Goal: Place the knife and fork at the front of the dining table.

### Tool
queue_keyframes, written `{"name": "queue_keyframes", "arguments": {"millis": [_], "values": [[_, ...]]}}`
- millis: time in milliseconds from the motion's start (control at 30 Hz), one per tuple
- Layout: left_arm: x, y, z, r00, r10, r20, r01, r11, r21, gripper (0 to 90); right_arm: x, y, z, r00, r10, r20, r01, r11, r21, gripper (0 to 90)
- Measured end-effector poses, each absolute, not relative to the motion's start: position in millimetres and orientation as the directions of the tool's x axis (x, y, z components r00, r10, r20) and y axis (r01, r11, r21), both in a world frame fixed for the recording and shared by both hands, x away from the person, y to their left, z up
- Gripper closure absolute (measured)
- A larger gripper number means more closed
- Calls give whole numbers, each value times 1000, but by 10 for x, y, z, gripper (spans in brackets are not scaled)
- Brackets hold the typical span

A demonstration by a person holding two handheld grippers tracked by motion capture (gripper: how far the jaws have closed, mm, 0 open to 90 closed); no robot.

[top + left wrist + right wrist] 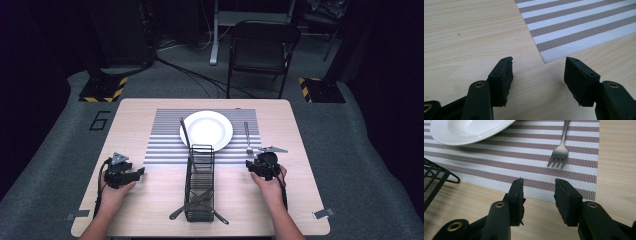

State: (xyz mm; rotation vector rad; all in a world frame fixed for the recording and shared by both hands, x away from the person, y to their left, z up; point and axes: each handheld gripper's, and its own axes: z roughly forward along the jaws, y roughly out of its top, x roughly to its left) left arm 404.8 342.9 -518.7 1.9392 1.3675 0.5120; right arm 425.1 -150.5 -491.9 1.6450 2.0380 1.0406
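Note:
A white plate (pixel 206 130) (pixel 466 130) sits on a striped placemat (pixel 165 145) (pixel 579 25) (pixel 499 167). A fork (pixel 247 137) (pixel 560 152) lies on the mat to the plate's right, tines toward me. A dark slim utensil (pixel 184 131) lies along the plate's left side. My left gripper (pixel 140 172) (pixel 539 72) is open over bare wood, just off the mat's near left corner. My right gripper (pixel 250 164) (pixel 537 192) is open at the mat's near edge, a short way from the fork's tines. Neither has anything between its jaws.
A black wire basket (pixel 200 185) (pixel 434 182) stands at the table's middle between my hands, with cutlery (pixel 192 202) lying at its near end. Beyond the far edge of the table, a black folding chair (pixel 262 50) stands on a floor with cables.

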Motion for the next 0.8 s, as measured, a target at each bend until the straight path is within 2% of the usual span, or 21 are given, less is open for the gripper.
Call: {"name": "queue_keyframes", "arguments": {"millis": [133,333,800], "values": [[4028,3336,-5066,395,913,-100,659,-205,724,425,4241,-1532,-4923,-302,934,193,700,80,710,582],[3994,3162,-4788,443,893,-81,624,-242,743,431,4225,-1561,-4928,-311,936,166,685,99,722,578],[4029,2834,-4266,534,837,-116,579,-262,772,539,4220,-1535,-4942,-331,936,120,670,144,729,575]]}}
